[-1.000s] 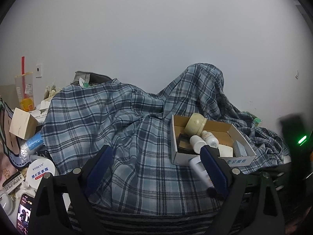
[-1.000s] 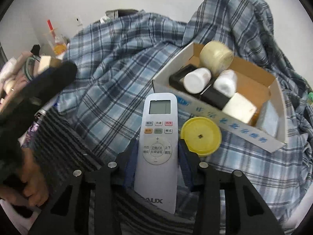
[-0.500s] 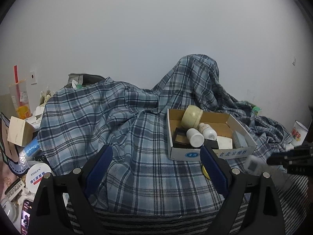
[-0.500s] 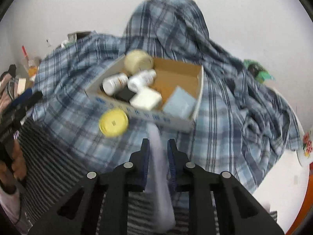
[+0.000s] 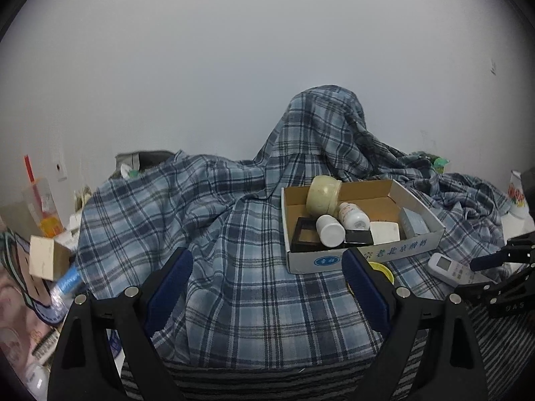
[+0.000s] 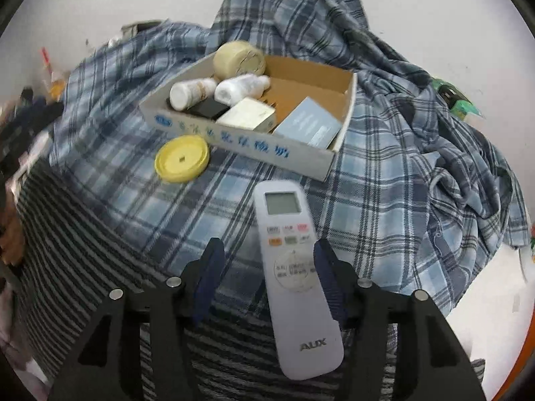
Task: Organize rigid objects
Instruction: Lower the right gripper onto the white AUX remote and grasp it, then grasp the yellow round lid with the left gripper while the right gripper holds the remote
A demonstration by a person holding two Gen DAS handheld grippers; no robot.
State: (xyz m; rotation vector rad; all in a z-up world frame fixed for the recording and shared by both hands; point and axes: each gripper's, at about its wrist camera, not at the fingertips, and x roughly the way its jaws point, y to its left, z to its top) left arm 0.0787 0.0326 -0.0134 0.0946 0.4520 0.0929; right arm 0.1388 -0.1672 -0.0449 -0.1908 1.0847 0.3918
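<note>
Right hand-held gripper [image 6: 265, 275] has just been opening; its jaws stand partly apart around the white remote [image 6: 294, 277], whose right edge lies against the right pad, left pad clear. Left hand-held gripper [image 5: 265, 287] gapes wide, empty, over the plaid cloth [image 5: 234, 284]. Beyond the remote sit a yellow lid [image 6: 182, 158] and the cardboard box [image 6: 240, 143].

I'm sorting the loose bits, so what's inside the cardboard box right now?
The box holds a cream jar, two white bottles, a black case, a white block and a grey-blue packet. Anything beneath them is hidden.
</note>
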